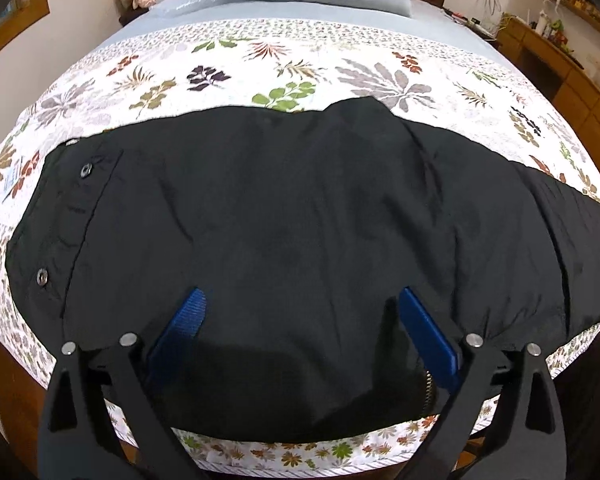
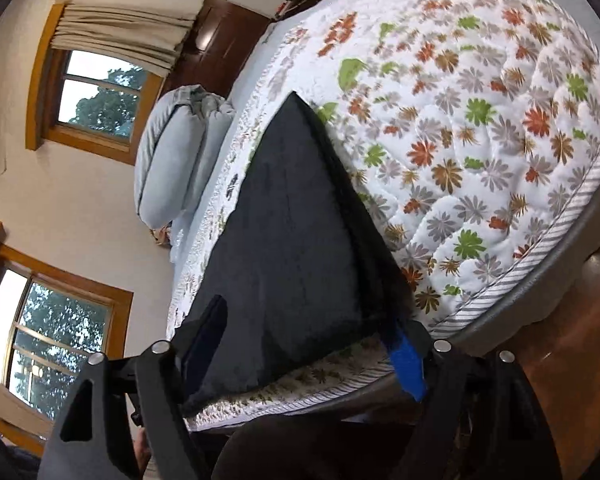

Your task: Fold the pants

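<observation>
**Slack fabric, loose fold**

Across flowered quilted mattress (image 1: 340,76), black nylon pants (image 1: 280,208) lying flat. Left gripper (image 1: 302,320) spread wide over cloth, gripping nothing. Right gripper (image 2: 308,332) wide too (hold unclear). Risk: shallow bite, slippery fabric sliding free, leg seams skewing.

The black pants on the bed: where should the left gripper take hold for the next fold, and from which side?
Grip the near edge of the black pants, close to the waistband end with the snap buttons, coming in low from the bed's front edge. The left gripper is already open astride that edge, and the fabric lies flat on the floral mattress.
</observation>
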A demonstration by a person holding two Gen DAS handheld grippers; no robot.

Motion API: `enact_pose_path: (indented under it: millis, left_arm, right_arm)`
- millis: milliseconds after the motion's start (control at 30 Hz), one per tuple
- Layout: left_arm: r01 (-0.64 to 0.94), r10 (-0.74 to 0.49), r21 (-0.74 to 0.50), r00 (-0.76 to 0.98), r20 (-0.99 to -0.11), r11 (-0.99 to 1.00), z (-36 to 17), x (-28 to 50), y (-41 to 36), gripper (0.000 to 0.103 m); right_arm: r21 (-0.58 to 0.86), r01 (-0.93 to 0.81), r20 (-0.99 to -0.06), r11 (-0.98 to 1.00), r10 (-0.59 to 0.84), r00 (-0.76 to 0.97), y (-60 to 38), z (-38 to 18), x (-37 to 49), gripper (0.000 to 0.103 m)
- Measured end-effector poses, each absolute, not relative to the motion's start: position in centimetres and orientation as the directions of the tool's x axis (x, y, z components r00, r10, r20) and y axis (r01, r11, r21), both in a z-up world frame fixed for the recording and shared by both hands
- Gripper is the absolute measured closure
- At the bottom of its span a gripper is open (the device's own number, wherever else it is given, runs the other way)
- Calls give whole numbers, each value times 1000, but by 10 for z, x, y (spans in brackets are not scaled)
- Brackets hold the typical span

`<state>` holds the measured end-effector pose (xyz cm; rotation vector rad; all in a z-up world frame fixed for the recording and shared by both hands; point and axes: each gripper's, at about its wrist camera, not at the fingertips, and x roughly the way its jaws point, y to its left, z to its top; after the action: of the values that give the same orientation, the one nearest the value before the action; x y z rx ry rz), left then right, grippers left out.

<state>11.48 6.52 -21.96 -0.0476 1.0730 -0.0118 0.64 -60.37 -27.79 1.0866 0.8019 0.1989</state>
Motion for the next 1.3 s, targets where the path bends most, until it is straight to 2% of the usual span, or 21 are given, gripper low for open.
enact_pose_path:
  millis: [233,300,333,367,467,600,700,767,933,1033,1067,1100,1133,1167,1233,1267,1300]
  left_arm:
    - [-2,-43,-50,470,-882,999,-224,112,69,4]
    - [-4,-39,-46,470,-882,999,-226,113,70,3]
    - [-7,-36,-45,472,-881,999,-228,114,70,3]
    - [-11,-34,-45,476,-879,999,-229,115,70,3]
    - [-24,-18,-34,482,-876,999,-233,119,69,3]
    - [-58,11,-20,492,-870,998,-237,125,65,2]
    - [-91,24,-24,496,-868,996,-240,133,61,2]
    - [-99,30,-22,495,-868,995,-241,137,57,2]
    - [-75,19,-22,500,-866,997,-244,137,56,2]
    - [-42,-22,-49,499,-866,998,-240,136,61,2]
    - [-33,-38,-63,503,-863,997,-236,134,65,2]
    - [-33,-41,-68,509,-860,997,-232,132,68,2]
    - [-41,-37,-69,525,-850,997,-224,128,75,2]
    - [-52,-31,-71,545,-838,996,-216,122,83,2]
    - [-91,-10,-76,579,-815,993,-200,108,107,2]
    - [-123,9,-77,581,-814,989,-195,101,121,2]
    - [-171,26,-90,578,-816,981,-191,92,141,2]
  right_arm:
    - [897,209,-400,390,514,759,-606,-283,11,29]
    - [891,191,-401,412,515,758,-606,-278,17,51]
    - [883,189,-410,429,510,756,-606,-274,22,57]
    - [874,182,-418,450,507,753,-605,-268,28,67]
    - [846,156,-439,509,501,746,-603,-245,50,79]
    - [796,96,-455,597,487,746,-599,-200,84,84]
    - [742,69,-482,667,459,746,-597,-170,104,85]
    - [715,102,-524,691,434,733,-602,-170,106,85]
    - [659,309,-690,685,388,611,-616,-235,89,85]
    - [707,339,-654,621,391,648,-621,-251,72,75]
    - [693,363,-667,624,362,651,-622,-244,67,67]
    - [633,394,-707,667,291,645,-620,-232,64,57]
    - [570,409,-735,712,219,642,-617,-220,64,52]
    - [454,422,-762,785,97,640,-611,-198,63,49]
    - [309,392,-760,866,-23,650,-593,-158,69,48]
    - [309,341,-745,888,4,667,-582,-144,75,48]
    - [321,269,-733,908,58,678,-567,-130,86,42]
